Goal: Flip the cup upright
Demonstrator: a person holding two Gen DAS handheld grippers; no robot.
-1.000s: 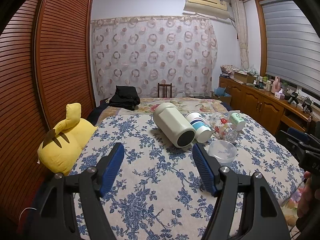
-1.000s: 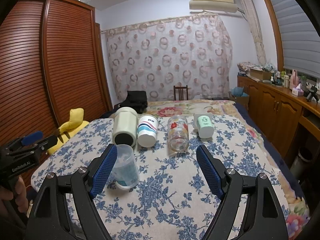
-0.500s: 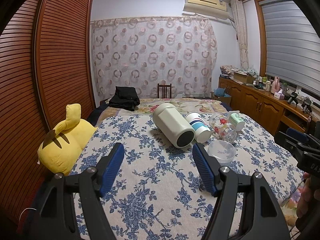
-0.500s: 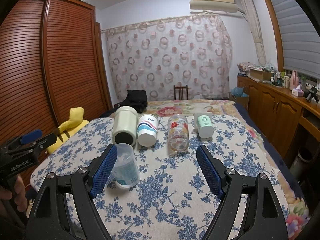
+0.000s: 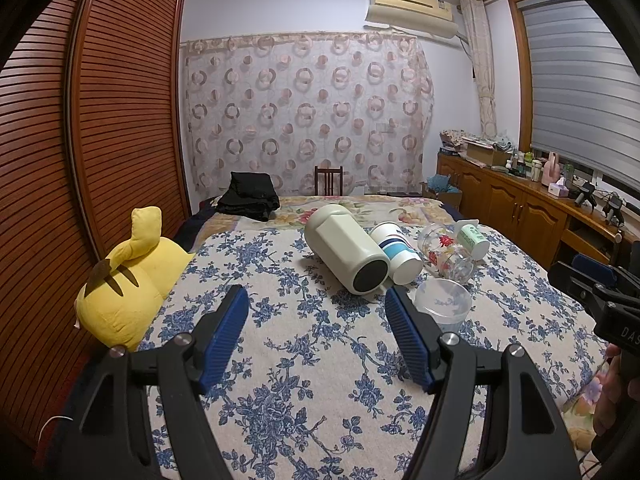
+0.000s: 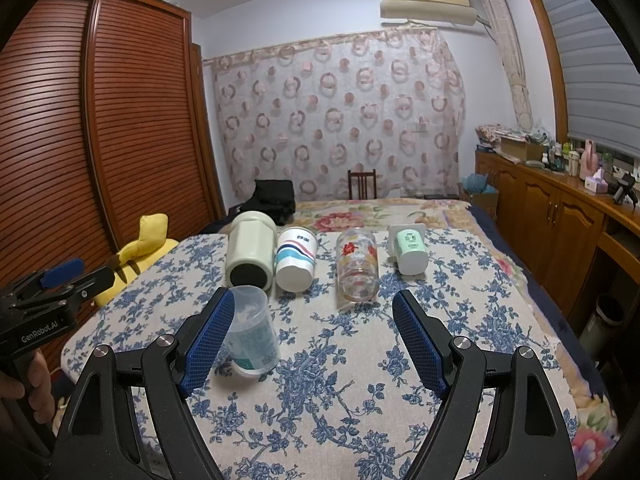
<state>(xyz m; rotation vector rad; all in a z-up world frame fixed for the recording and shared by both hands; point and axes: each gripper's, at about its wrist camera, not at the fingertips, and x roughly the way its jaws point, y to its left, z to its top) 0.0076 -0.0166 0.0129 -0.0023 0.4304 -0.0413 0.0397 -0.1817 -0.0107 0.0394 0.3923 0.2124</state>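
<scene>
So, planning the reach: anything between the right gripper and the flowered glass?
Nothing visible: only bedspread lies between the right gripper and the flowered glass. The clear plastic cup stands off to the left.

Matt floral cloth bedspread (image 6: 320, 392), clear smooth plastic cup (image 6: 252, 334) lower left, glossy printed glass tumbler (image 6: 357, 266) centre, slatted wood wardrobe (image 6: 100, 128) left, soft yellow plush toy (image 5: 128, 280), ribbed blue finger pads (image 6: 206, 338).

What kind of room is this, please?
Most likely a home bedroom. The cups lie on a bed with a floral cover, a tall louvred wardrobe stands along one wall, and a curtain hangs below an air conditioner.
</scene>
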